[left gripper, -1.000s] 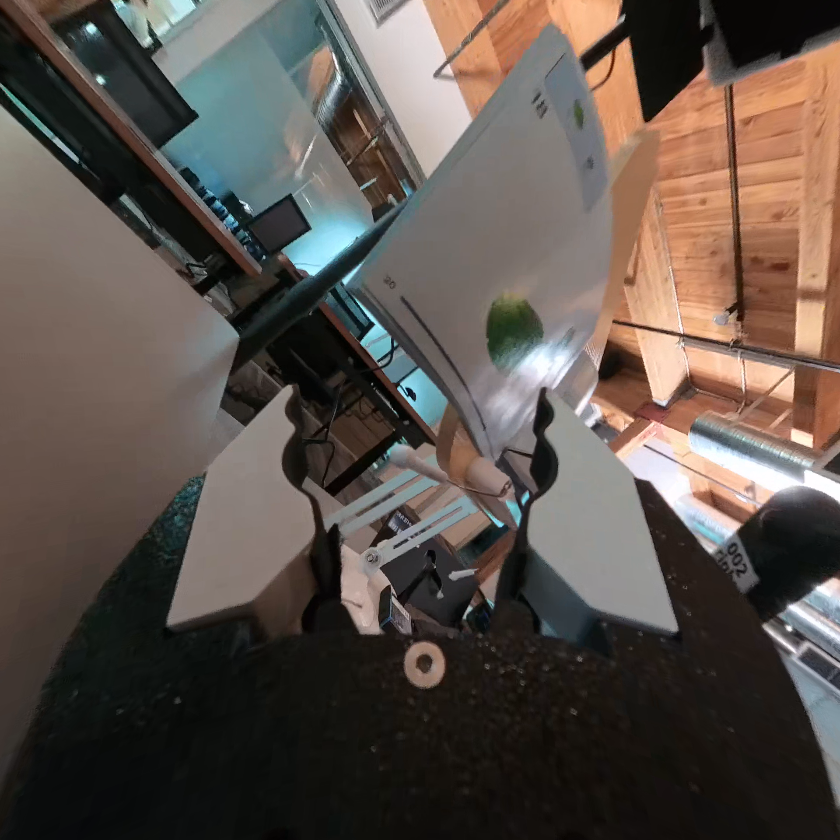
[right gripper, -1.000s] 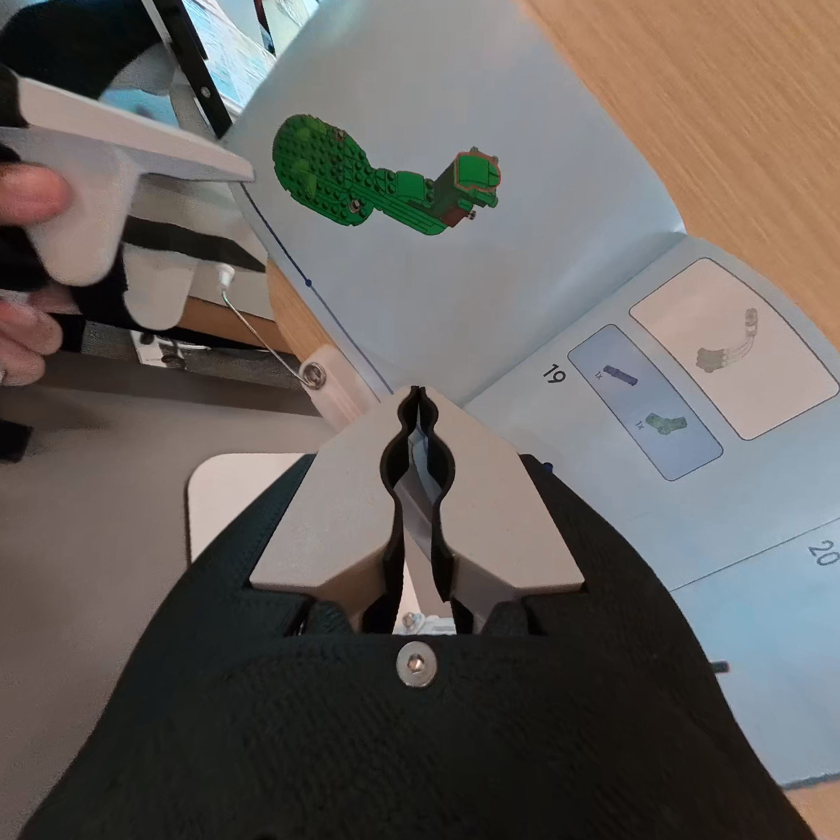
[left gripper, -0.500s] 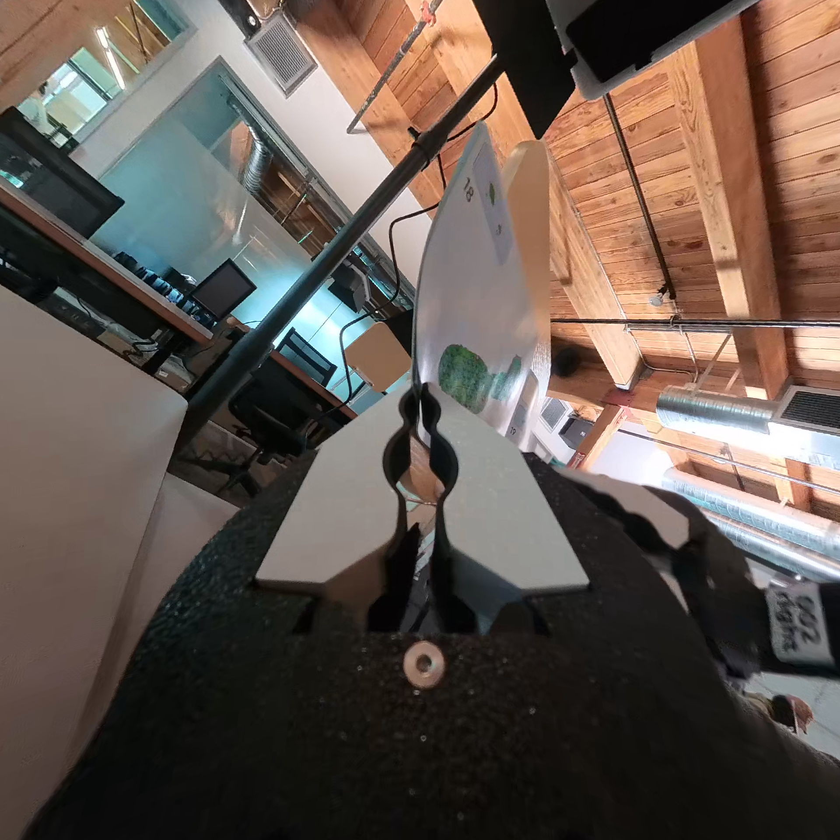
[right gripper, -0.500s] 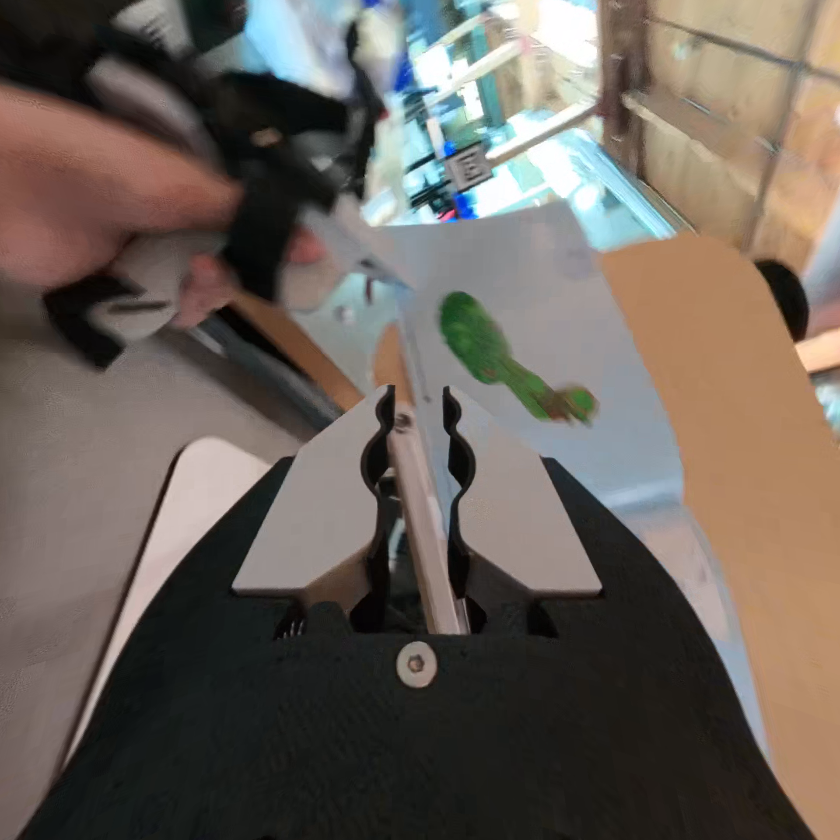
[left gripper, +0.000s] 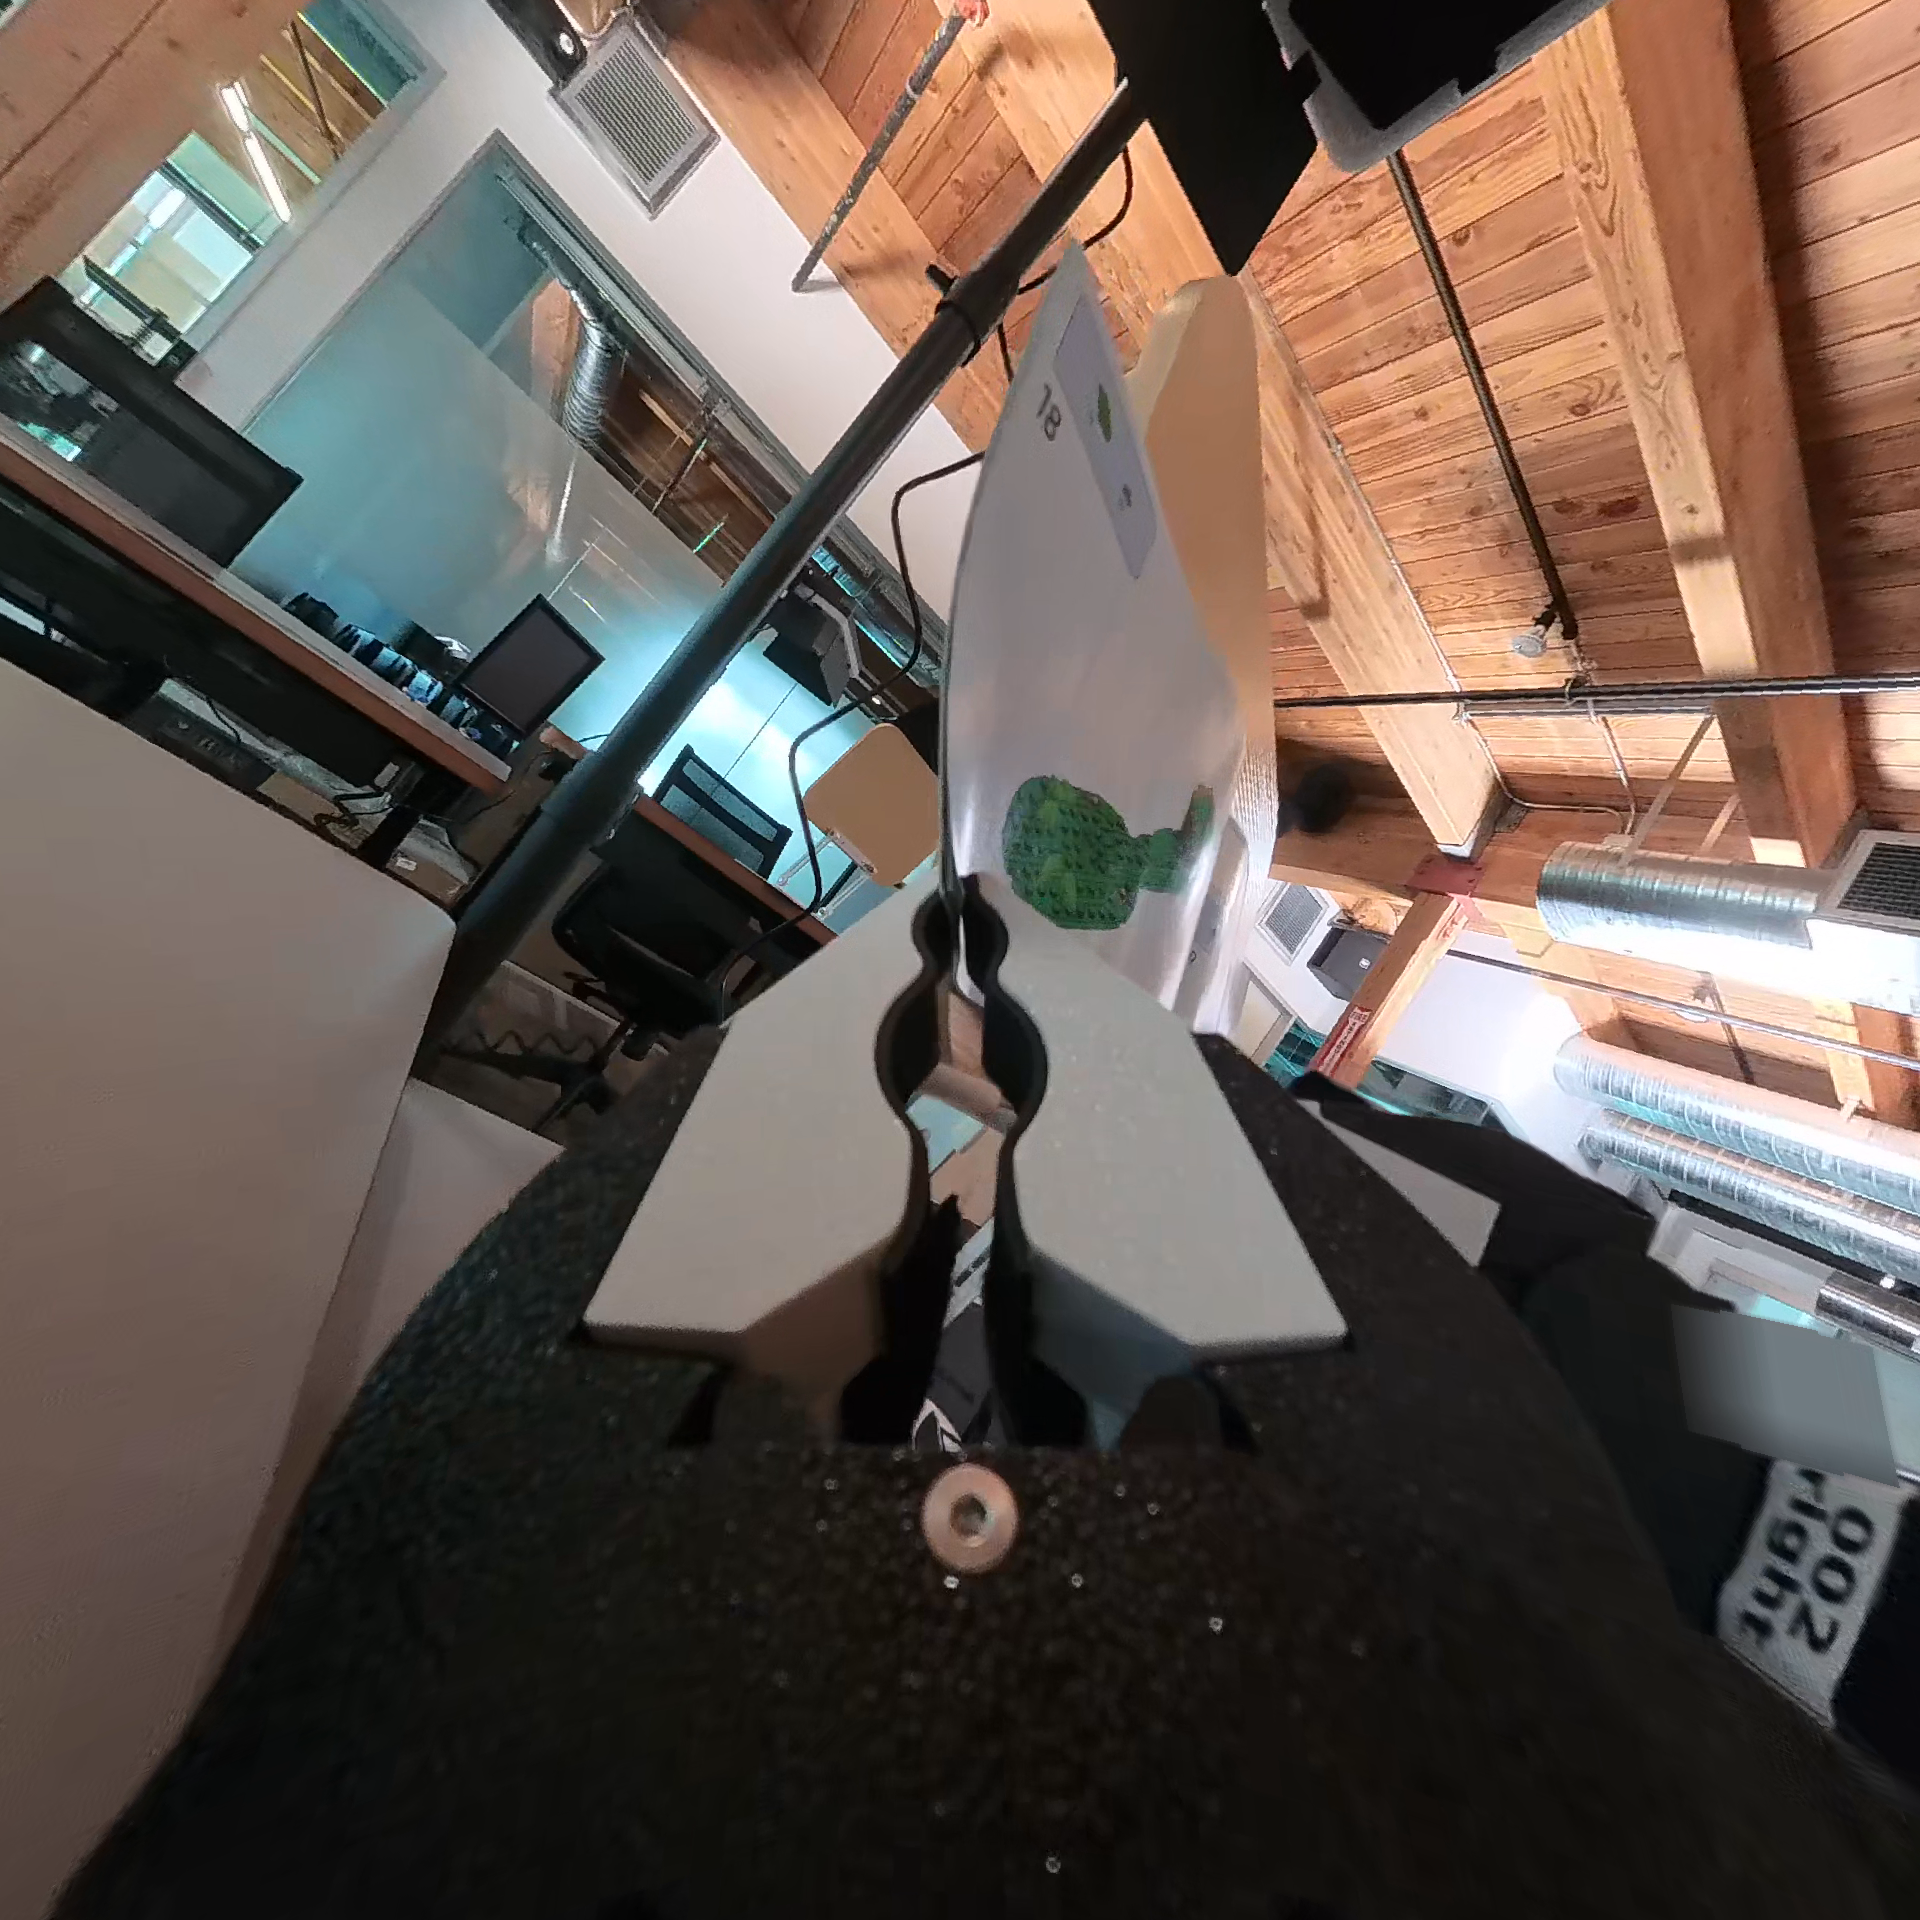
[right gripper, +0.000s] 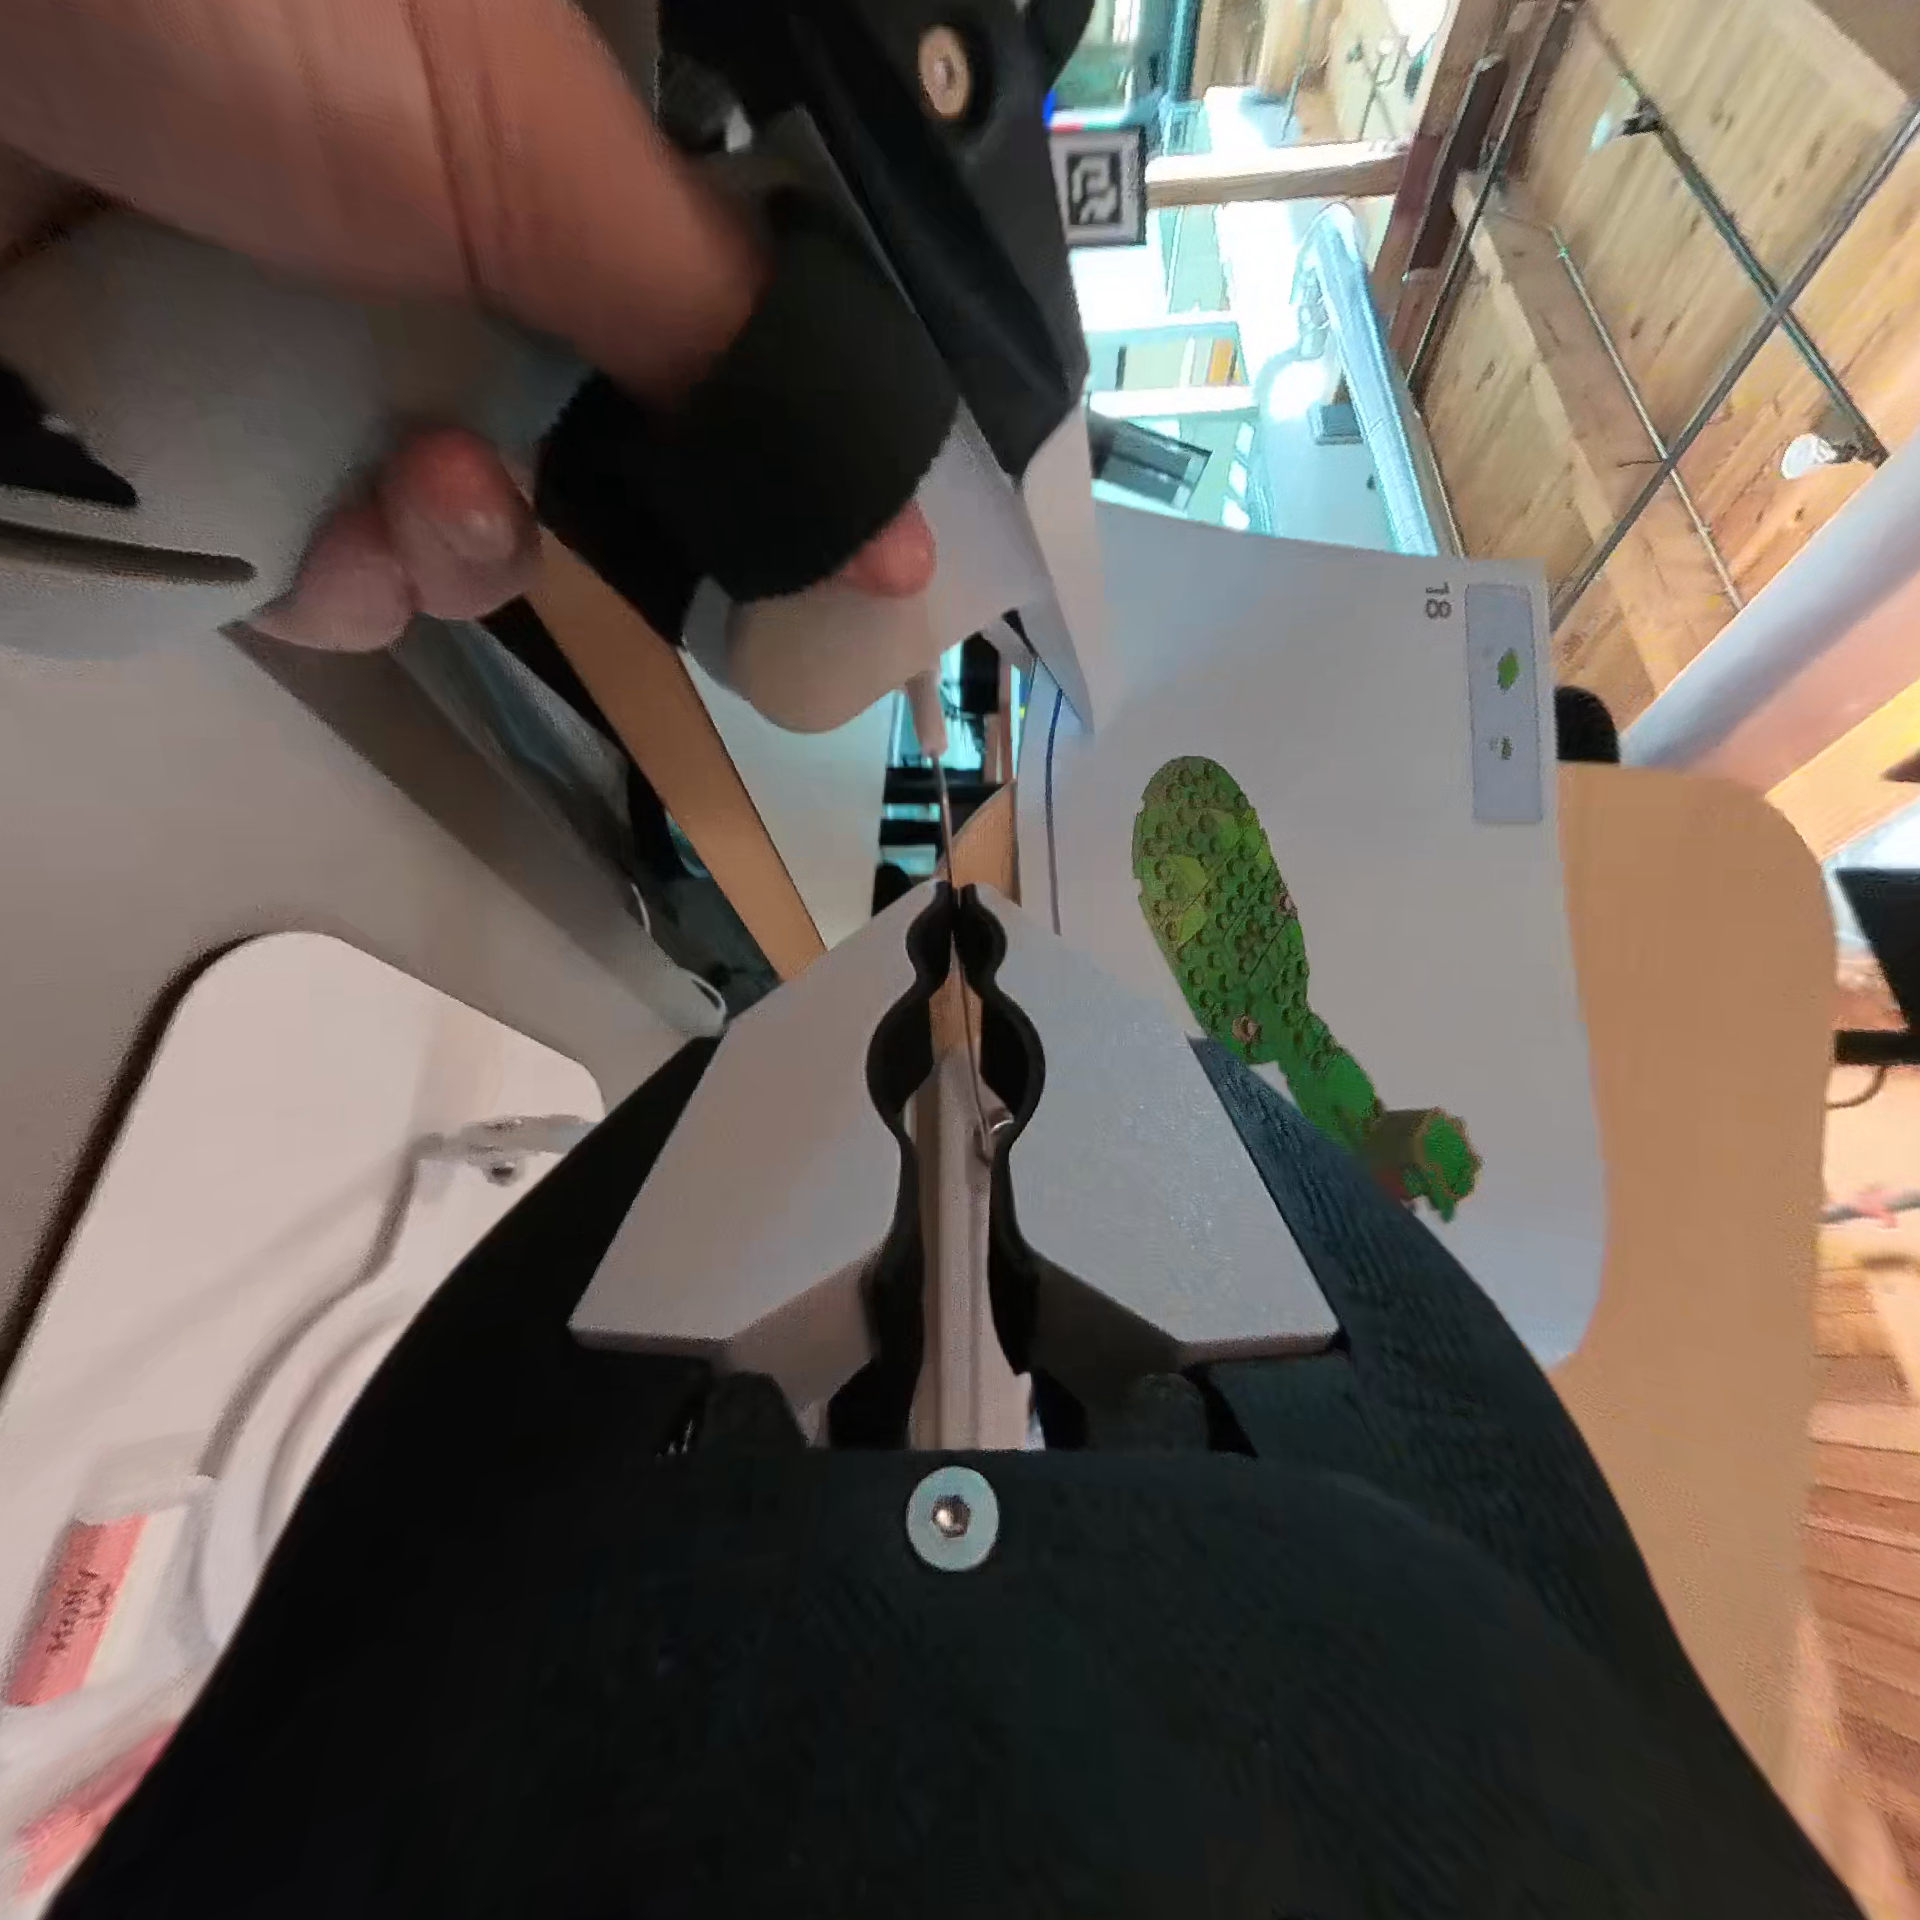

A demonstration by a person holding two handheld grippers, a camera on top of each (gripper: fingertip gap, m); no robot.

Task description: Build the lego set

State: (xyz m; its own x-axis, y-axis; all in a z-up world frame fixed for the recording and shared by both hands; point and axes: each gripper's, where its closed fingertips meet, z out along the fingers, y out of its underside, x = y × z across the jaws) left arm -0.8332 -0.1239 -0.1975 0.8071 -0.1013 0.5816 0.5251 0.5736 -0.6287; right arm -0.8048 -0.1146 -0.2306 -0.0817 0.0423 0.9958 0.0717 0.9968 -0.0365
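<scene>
The left gripper (left gripper: pixel 964 914) is clamped on the near edge of the instruction booklet (left gripper: pixel 1081 665), whose page stands upright. The right gripper (right gripper: pixel 954 902) is pinched closed on the wooden board (right gripper: pixel 1704 1039) behind the same booklet (right gripper: pixel 1299 727).

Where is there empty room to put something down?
The white rounded-corner surface is bare beside the right gripper, above the white cable. Up top it is crowded: the hand and left gripper press close over the pale instruction page.
</scene>
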